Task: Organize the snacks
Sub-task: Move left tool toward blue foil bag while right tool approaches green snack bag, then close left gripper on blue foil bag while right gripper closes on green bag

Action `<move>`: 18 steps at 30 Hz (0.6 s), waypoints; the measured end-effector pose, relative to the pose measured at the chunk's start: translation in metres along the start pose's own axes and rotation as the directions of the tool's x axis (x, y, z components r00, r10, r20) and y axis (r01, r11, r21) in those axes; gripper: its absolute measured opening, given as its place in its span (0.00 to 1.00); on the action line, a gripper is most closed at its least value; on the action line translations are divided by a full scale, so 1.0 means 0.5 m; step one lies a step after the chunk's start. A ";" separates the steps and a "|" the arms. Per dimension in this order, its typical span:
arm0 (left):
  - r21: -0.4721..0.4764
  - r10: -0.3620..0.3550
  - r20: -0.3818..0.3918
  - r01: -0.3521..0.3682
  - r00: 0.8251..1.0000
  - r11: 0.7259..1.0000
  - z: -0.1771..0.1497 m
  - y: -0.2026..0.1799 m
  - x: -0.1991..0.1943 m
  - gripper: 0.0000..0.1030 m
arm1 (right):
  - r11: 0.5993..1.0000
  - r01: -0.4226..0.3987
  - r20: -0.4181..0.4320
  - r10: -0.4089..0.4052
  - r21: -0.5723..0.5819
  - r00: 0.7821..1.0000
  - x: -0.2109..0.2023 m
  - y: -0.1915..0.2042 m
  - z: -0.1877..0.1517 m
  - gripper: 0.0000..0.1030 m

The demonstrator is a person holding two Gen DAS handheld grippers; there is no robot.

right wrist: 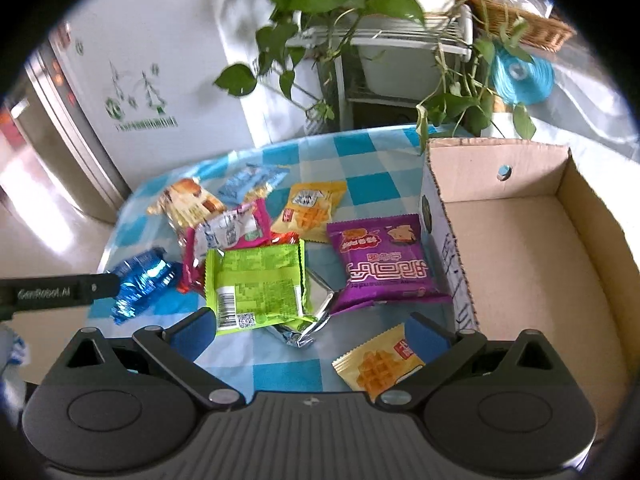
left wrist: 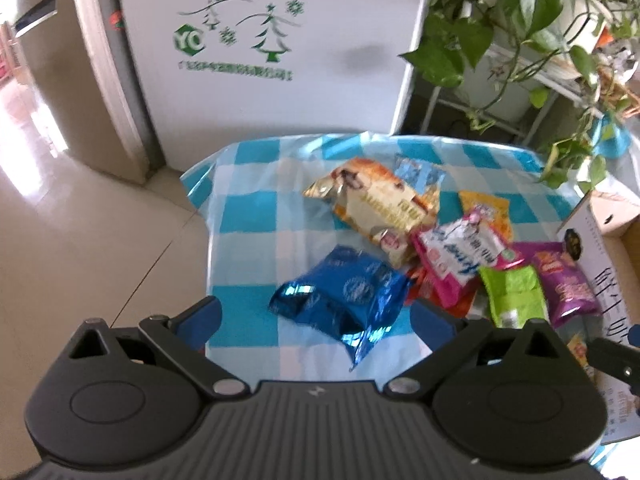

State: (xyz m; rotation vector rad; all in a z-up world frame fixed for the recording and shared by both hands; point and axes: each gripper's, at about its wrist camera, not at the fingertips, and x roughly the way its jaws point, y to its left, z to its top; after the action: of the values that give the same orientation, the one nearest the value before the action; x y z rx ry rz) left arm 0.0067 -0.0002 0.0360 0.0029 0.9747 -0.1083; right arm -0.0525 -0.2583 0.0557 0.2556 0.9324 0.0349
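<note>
Several snack packets lie on a blue-and-white checked tablecloth. My left gripper is open, its blue pads on either side of a shiny blue foil packet, above it. My right gripper is open and empty, over a green packet and a silver one. A purple packet lies against the empty cardboard box. A yellow waffle packet lies by my right finger. A beige bread packet, a pink one and a light-blue one lie farther back.
A white appliance with green tree print stands behind the table. Trailing green plants on a white rack hang over the table's far right. A wicker basket sits at top right. The left gripper's finger shows in the right wrist view.
</note>
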 end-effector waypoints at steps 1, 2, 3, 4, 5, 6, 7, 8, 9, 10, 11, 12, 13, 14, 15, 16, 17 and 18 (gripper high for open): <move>0.007 -0.007 0.003 0.007 1.000 1.000 0.008 0.001 0.000 0.97 | 1.000 -0.009 0.010 0.009 0.002 1.000 -0.008 -0.009 -0.002 1.00; 0.017 -0.007 0.006 0.007 1.000 1.000 0.015 0.001 0.001 0.97 | 1.000 -0.016 0.022 0.016 -0.002 1.000 -0.017 -0.017 -0.004 1.00; 0.028 -0.004 0.009 0.004 1.000 1.000 0.023 0.001 0.003 0.97 | 1.000 -0.019 0.030 0.020 -0.010 0.999 -0.024 -0.023 -0.007 1.00; 0.037 -0.006 0.012 0.005 1.000 0.999 0.031 0.002 0.006 0.97 | 1.000 -0.024 0.039 0.025 -0.020 0.999 -0.032 -0.027 -0.011 1.00; 0.045 -0.014 0.015 0.013 1.000 0.999 0.038 0.004 0.009 0.97 | 0.999 -0.026 0.041 0.027 -0.034 0.999 -0.037 -0.029 -0.012 1.00; 0.053 -0.024 0.011 0.024 1.000 0.998 0.043 0.004 0.013 0.97 | 0.998 -0.033 0.042 0.035 -0.044 0.999 -0.041 -0.031 -0.016 1.00; 0.062 -0.038 0.002 0.038 0.999 0.997 0.047 0.004 0.019 0.97 | 0.998 -0.042 0.040 0.044 -0.052 0.998 -0.043 -0.033 -0.018 1.00; 0.068 -0.053 -0.005 0.053 0.999 0.996 0.050 0.005 0.025 0.97 | 0.997 -0.054 0.041 0.057 -0.061 0.998 -0.046 -0.034 -0.022 0.99; 0.070 -0.063 -0.010 0.063 0.998 0.996 0.051 0.007 0.031 0.97 | 0.995 -0.062 0.041 0.065 -0.073 0.997 -0.048 -0.032 -0.024 0.99; 0.070 -0.063 -0.014 0.064 0.998 0.995 0.051 0.009 0.037 0.97 | 0.994 -0.068 0.038 0.072 -0.085 0.997 -0.048 -0.032 -0.026 0.99; 0.071 -0.060 -0.024 0.062 0.998 0.996 0.050 0.011 0.044 0.97 | 0.993 -0.078 0.038 0.081 -0.093 0.996 -0.049 -0.031 -0.028 0.99; 0.066 -0.061 -0.037 0.064 0.997 0.996 0.050 0.014 0.052 0.97 | 0.991 -0.087 0.037 0.091 -0.100 0.995 -0.049 -0.027 -0.029 0.99; 0.050 -0.068 -0.053 0.070 0.996 0.996 0.049 0.019 0.061 0.97 | 0.990 -0.094 0.031 0.097 -0.104 0.995 -0.048 -0.026 -0.030 0.99; 0.034 -0.073 -0.064 0.075 0.995 0.997 0.048 0.023 0.068 0.97 | 0.989 -0.097 0.026 0.100 -0.108 0.995 -0.047 -0.024 -0.030 0.98; 0.022 -0.076 -0.073 0.078 0.994 0.997 0.046 0.025 0.073 0.97 | 0.989 -0.099 0.022 0.102 -0.110 0.995 -0.046 -0.022 -0.030 0.98; 0.014 -0.080 -0.081 0.082 0.993 0.997 0.045 0.026 0.078 0.97 | 0.989 -0.100 0.020 0.103 -0.113 0.994 -0.044 -0.018 -0.030 0.98; 0.007 -0.088 -0.089 0.089 0.992 0.996 0.044 0.026 0.082 0.97 | 0.988 -0.105 0.020 0.108 -0.112 0.994 -0.042 -0.014 -0.027 0.98; 0.000 -0.100 -0.095 0.100 0.990 0.995 0.044 0.025 0.085 0.97 | 0.988 -0.113 0.017 0.116 -0.106 0.993 -0.041 -0.010 -0.026 0.98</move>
State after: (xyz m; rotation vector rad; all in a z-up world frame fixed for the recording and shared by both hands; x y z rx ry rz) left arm 0.0499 0.0074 0.0126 -0.0365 1.0701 -0.2044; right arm -0.0756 -0.2636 0.0633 0.2110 0.8890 0.1861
